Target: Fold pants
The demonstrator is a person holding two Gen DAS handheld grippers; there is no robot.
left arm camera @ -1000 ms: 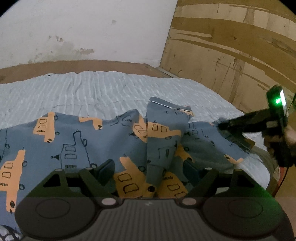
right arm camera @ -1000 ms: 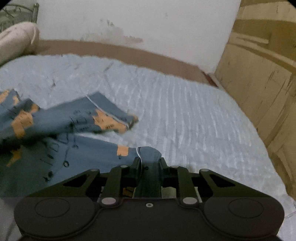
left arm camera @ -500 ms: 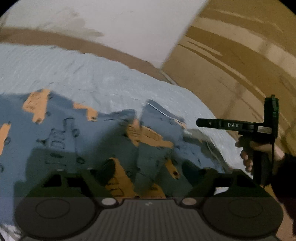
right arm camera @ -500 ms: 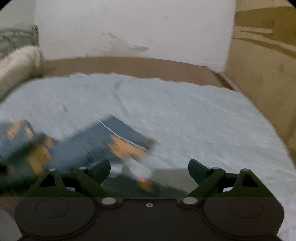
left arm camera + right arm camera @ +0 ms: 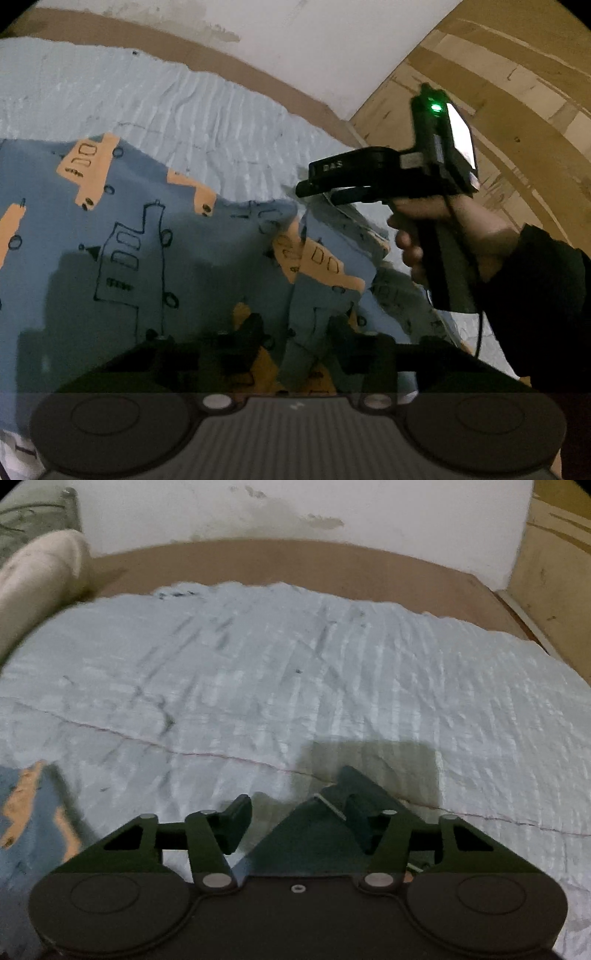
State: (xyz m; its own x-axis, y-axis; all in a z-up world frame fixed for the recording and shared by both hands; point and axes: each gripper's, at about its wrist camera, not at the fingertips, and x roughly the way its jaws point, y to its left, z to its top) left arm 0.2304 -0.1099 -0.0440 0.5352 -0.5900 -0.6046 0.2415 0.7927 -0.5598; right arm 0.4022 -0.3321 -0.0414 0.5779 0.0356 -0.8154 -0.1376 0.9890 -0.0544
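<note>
While the pants [image 5: 155, 258] lie on the bed [image 5: 332, 672], the left tongs [image 5: 295, 332] and right tongs [image 5: 295, 812] gape part-open around folds; close firmly, lift evenly.

A bed covered by a pale blue, ribbed, wrinkled quilt [image 5: 332, 672] carries blue fabric pants printed with orange vehicles [image 5: 122, 251], spread over its near left part. A cream cylindrical bolster [image 5: 37, 572] rests at the far left edge.
</note>
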